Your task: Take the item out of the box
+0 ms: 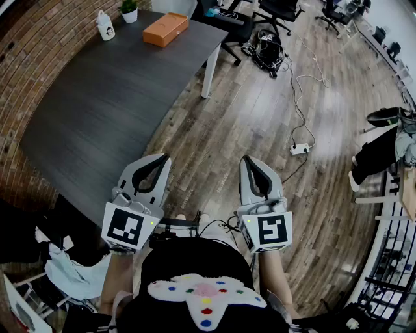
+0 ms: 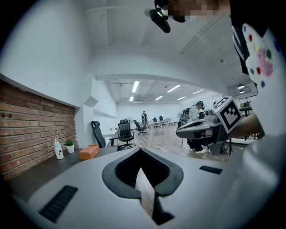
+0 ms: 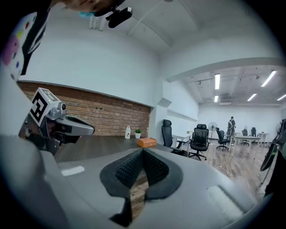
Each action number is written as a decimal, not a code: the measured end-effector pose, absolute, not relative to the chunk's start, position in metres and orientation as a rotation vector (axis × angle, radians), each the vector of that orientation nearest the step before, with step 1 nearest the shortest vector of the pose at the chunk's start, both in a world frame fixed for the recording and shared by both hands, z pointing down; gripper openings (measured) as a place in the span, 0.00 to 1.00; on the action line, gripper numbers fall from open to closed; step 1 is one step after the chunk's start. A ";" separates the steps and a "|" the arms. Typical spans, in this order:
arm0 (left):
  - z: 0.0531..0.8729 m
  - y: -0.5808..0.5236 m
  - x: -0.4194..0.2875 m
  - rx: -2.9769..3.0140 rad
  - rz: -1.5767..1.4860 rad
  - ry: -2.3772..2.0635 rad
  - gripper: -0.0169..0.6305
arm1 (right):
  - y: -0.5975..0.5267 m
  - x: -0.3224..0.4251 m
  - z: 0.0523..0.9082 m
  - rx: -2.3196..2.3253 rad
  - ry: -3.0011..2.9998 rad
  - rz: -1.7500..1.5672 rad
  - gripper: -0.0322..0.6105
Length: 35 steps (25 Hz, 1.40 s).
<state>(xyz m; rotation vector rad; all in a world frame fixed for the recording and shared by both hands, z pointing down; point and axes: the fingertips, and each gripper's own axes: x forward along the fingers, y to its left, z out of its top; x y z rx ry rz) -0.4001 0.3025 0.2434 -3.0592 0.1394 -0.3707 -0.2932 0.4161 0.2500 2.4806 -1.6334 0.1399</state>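
Note:
An orange box (image 1: 165, 29) lies closed at the far end of the dark grey table (image 1: 110, 97), well away from both grippers. It also shows small in the left gripper view as the orange box (image 2: 89, 152) and in the right gripper view as the orange box (image 3: 147, 142). My left gripper (image 1: 162, 159) is held in the air over the table's near corner, jaws shut and empty. Over the wooden floor beside it, my right gripper (image 1: 247, 160) is shut too, with nothing in it. The left gripper (image 2: 141, 149) and the right gripper (image 3: 143, 151) both point level toward the room.
A white bottle (image 1: 105, 26) and a small potted plant (image 1: 129, 10) stand beside the box near the brick wall (image 1: 26, 58). Office chairs (image 1: 276, 13) stand beyond the table. Cables and a power strip (image 1: 299, 149) lie on the wooden floor to the right.

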 end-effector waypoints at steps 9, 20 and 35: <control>0.248 0.309 -0.389 -3.053 -0.367 0.140 0.03 | 0.422 -0.285 0.256 2.470 -1.643 0.141 0.06; 0.253 0.319 -0.378 -3.023 -0.416 0.292 0.03 | 0.448 -0.260 0.264 2.493 -1.696 0.203 0.06; 0.256 0.332 -0.346 -3.020 -0.385 0.336 0.03 | 0.457 -0.225 0.273 2.501 -1.726 0.177 0.06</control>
